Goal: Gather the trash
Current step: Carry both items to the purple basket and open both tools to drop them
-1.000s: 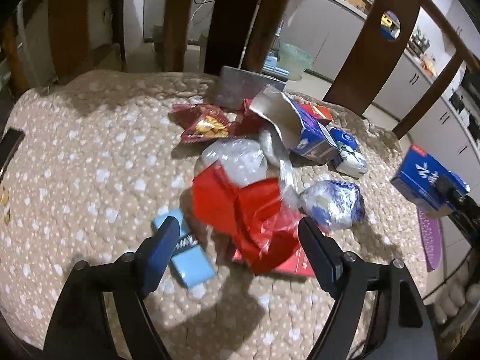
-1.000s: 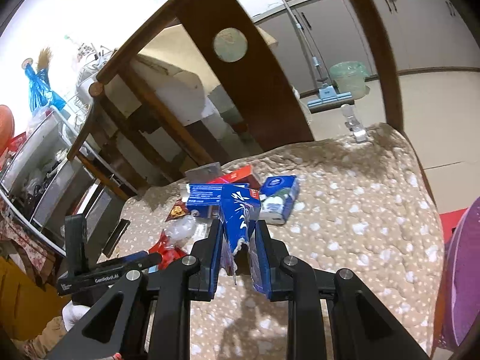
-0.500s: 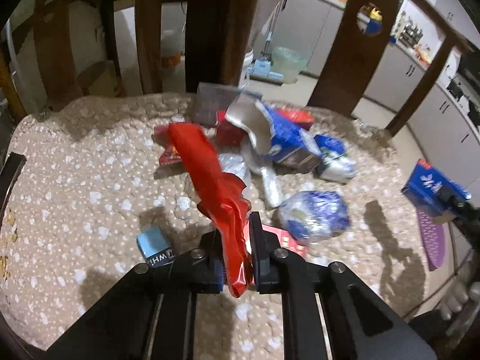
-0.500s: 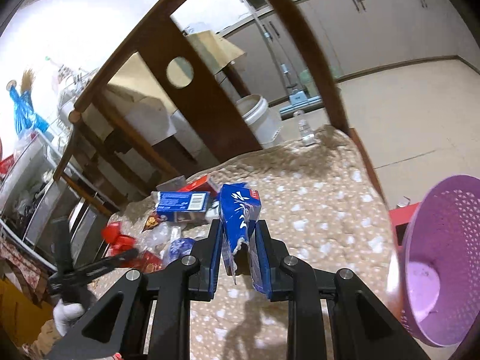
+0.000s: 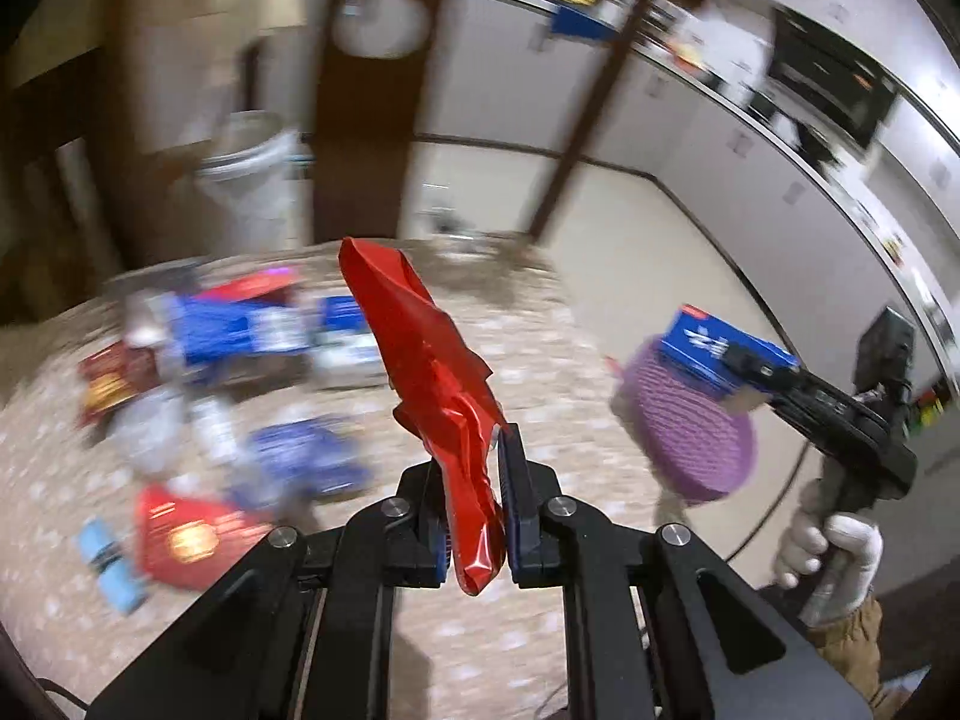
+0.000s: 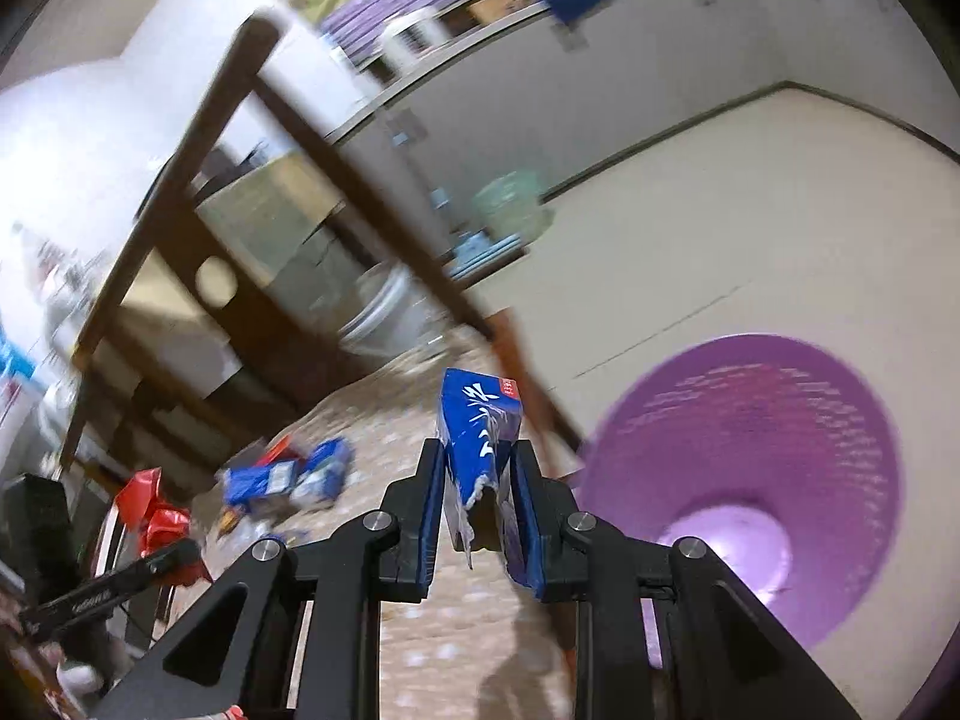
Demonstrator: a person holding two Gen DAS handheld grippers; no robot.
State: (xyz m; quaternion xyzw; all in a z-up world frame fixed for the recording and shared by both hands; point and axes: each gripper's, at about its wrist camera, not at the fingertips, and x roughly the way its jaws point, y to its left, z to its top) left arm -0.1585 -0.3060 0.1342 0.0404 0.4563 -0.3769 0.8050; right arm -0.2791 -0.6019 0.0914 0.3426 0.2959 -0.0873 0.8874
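Note:
My left gripper [image 5: 477, 510] is shut on a crumpled red wrapper [image 5: 429, 372] and holds it up above the quilted cushion [image 5: 540, 372]. My right gripper [image 6: 477, 498] is shut on a torn blue carton [image 6: 477, 426], held beside the open purple bin [image 6: 774, 480]. In the left wrist view the right gripper [image 5: 756, 369] holds that carton [image 5: 708, 342] over the purple bin [image 5: 690, 426] past the cushion's right edge. The left gripper with its red wrapper [image 6: 153, 516] shows at the left in the right wrist view.
Blurred trash lies on the cushion's left: blue cartons [image 5: 240, 324], a blue-white ball [image 5: 306, 462], a red pack [image 5: 186, 537], a small light-blue box [image 5: 111, 567]. Dark wooden chair backs [image 5: 366, 90] rise behind. A white bucket [image 5: 252, 180] stands on the floor.
My left gripper lifted the red wrapper and swung right toward the bin. My right gripper carried the blue carton further right, up to the purple bin's mouth.

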